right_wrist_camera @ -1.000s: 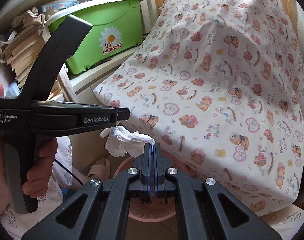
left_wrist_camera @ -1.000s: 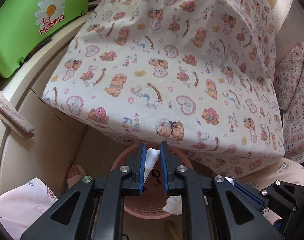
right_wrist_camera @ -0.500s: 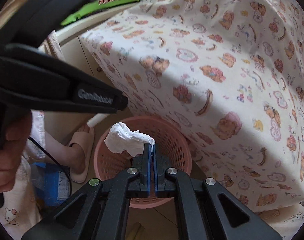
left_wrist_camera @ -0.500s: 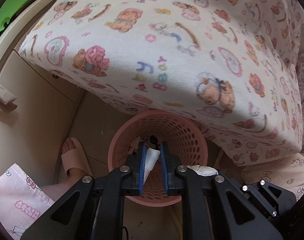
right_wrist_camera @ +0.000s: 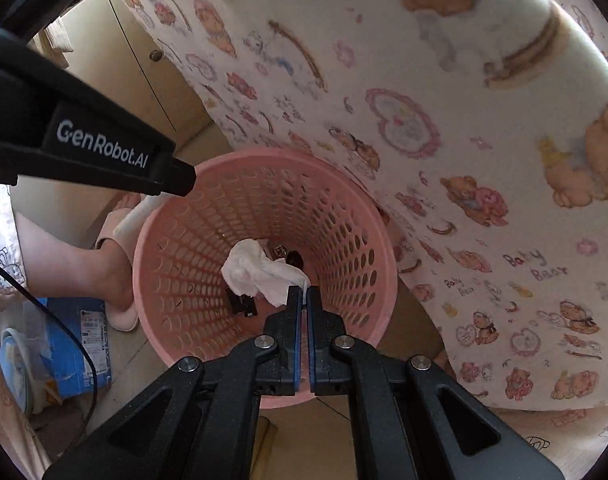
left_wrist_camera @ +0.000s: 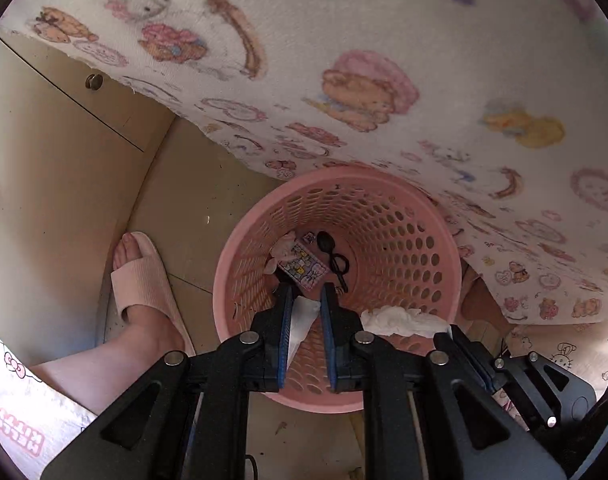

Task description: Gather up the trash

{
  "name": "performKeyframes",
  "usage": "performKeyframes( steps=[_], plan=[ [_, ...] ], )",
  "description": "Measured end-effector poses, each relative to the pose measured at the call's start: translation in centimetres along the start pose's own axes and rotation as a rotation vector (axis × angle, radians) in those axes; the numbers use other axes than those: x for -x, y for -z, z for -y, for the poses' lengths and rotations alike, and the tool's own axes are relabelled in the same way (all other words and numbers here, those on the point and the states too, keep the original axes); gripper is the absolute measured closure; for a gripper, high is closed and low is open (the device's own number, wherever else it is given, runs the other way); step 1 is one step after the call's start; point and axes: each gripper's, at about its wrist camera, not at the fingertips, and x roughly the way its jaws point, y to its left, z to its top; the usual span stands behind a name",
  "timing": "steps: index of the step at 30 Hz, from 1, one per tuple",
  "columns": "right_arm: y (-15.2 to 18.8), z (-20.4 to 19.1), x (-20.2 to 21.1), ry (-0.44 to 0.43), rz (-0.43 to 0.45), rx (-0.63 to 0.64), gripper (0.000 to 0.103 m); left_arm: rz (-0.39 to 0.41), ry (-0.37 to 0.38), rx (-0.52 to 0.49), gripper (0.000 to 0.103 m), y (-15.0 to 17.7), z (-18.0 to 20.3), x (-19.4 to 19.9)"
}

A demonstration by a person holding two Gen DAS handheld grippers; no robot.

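Observation:
A pink perforated waste basket (left_wrist_camera: 240,280) (right_wrist_camera: 152,240) stands on the floor, half under a teddy-print cloth. My left gripper (left_wrist_camera: 306,300) hangs over its near rim, shut on a flat white piece of paper (left_wrist_camera: 302,316). My right gripper (right_wrist_camera: 305,294) points down into the basket, shut on a crumpled white tissue (right_wrist_camera: 260,270); that tissue (left_wrist_camera: 400,320) also shows at the right in the left wrist view. On the basket's floor lie a printed wrapper (left_wrist_camera: 302,266) and small black bits (left_wrist_camera: 332,252).
The teddy-print cloth (left_wrist_camera: 384,80) (right_wrist_camera: 424,120) overhangs the basket's far side. A person's foot in a pink slipper (left_wrist_camera: 144,280) stands left of the basket. A beige cabinet (left_wrist_camera: 44,140) with a knob is behind it. A blue box (right_wrist_camera: 72,340) lies on the floor.
Both grippers have sunk from the level of the cloth-covered top towards the basket and tipped downwards, each still holding its white scrap. The basket now fills the middle of both views.

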Motion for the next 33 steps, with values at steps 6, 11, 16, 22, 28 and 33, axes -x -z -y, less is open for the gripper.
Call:
performKeyframes(
  steps=[6,11,16,22,28,33],
  plan=[
    [0.4,0.1,-0.1,-0.014,-0.019,-0.002,0.100,-0.020,-0.029,0.005,0.090,-0.2,-0.3,-1.1],
    [0.4,0.2,-1.1,-0.015,-0.052,-0.023,0.100,-0.031,-0.047,-0.015,0.089,0.0,-0.2,-1.9],
    [0.7,1.2,-1.7,-0.044,-0.084,-0.080,0.098,-0.003,-0.068,-0.014,0.056,0.1,0.0,-1.3],
    [0.9,1.4,-1.8,-0.038,-0.093,-0.083,0.089,0.016,-0.081,-0.011,0.043,0.1,-0.1,-0.6],
    [0.8,1.5,-0.7,-0.020,-0.081,-0.096,0.056,0.057,-0.103,-0.033,0.028,0.1,0.3,0.9],
    [0.4,1.3,2.7,-0.037,-0.021,-0.090,0.044,0.141,-0.099,-0.054,0.024,0.5,0.6,3.9]
  ],
)
